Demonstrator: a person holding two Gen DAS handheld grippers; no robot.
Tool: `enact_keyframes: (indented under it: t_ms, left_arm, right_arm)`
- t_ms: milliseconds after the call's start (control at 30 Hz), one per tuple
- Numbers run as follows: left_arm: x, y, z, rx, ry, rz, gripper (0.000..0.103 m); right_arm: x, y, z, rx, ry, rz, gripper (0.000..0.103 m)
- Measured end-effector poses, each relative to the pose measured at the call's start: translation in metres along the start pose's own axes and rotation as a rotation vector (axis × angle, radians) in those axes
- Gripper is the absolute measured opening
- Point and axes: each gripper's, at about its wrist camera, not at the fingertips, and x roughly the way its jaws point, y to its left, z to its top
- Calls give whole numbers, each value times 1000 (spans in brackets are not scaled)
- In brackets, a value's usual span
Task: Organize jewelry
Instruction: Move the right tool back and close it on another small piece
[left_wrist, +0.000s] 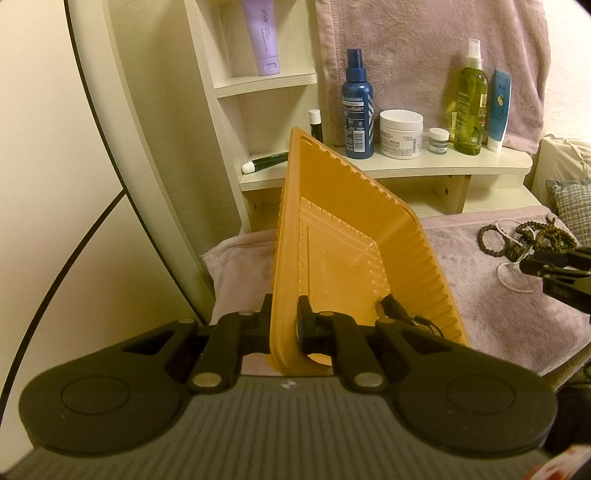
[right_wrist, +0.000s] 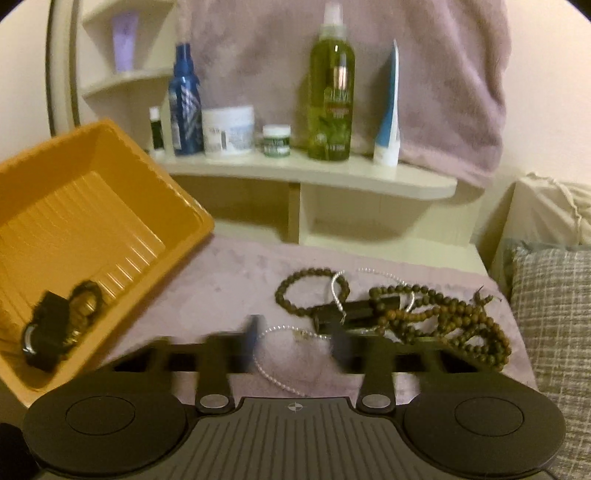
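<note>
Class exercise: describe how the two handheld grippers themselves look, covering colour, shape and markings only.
Both the left gripper and right gripper are matte black, each with two round discs at the sides, silver pivot pins on jointed links, and a ribbed grey centre plate. The right one's plate carries a small crosshair mark. No cables or sleeves show.

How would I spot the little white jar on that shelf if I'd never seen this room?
Find the cream shelf against the pink towel. Between the large white cream tub and the tall green spray bottle stands the small white jar. It is the shortest container there, with a dark label band.
</note>
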Motion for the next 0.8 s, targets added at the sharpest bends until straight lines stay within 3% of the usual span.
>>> enact_keyframes:
  t_ms: [433, 800]
  left_arm:
    - [1, 1, -1, -7, 3, -2, 9]
    - [2, 2, -2, -8, 2, -3, 9]
  right_arm:
    - [41, 2, -2, 35, 69, -62, 14]
    - [39, 7, -1, -9, 53, -51, 9]
